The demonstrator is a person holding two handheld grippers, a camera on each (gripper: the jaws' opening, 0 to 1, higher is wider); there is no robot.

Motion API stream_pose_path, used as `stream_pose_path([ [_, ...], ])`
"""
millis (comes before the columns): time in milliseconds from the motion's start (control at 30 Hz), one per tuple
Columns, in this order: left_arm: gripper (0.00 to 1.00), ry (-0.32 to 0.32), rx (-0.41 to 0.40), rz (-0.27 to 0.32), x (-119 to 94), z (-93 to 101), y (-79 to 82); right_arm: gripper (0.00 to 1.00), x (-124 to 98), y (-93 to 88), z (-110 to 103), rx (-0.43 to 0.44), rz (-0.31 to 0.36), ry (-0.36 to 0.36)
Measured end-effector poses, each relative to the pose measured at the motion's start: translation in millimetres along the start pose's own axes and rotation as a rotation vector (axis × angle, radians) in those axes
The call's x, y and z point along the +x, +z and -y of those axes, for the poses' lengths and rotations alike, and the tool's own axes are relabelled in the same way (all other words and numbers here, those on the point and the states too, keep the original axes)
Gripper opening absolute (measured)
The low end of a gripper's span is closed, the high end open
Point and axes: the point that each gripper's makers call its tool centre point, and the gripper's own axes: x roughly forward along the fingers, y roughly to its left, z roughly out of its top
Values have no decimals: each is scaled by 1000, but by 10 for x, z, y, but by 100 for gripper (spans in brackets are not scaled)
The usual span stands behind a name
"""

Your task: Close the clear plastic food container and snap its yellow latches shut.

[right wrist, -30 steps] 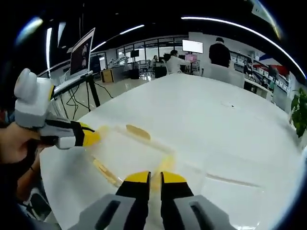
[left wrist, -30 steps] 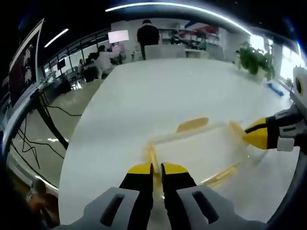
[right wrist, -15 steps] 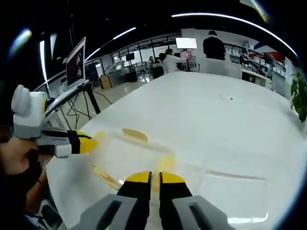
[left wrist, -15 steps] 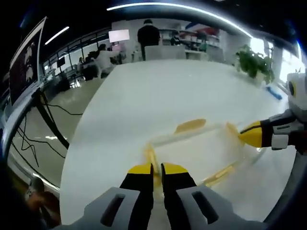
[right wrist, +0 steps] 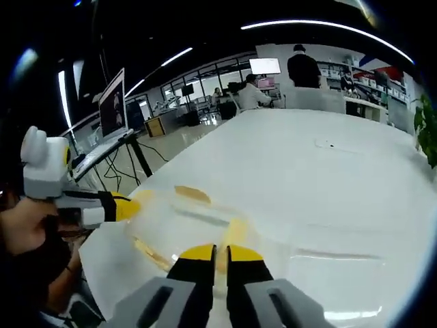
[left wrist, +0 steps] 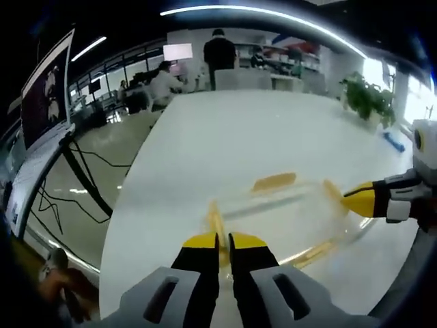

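Flanking the clear container (left wrist: 280,215) on the white table (left wrist: 232,130), the left gripper (left wrist: 224,240) and right gripper (right wrist: 214,252), jaws nearly together, each met a yellow end latch (left wrist: 215,222).

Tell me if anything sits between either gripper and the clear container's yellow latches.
Nothing visible does. The left gripper is at a yellow latch of the clear plastic food container; the right gripper is at the opposite latch. The white table around it is bare.
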Motion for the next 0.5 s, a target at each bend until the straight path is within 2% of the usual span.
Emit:
stream_pose_path([
  [233,2,25,-4,21,-149,53,121,1,-131,123,-28,-1,31,37],
  [500,2,6,0,42,-207,253,230,1,-301,206,105,-1,58,24],
])
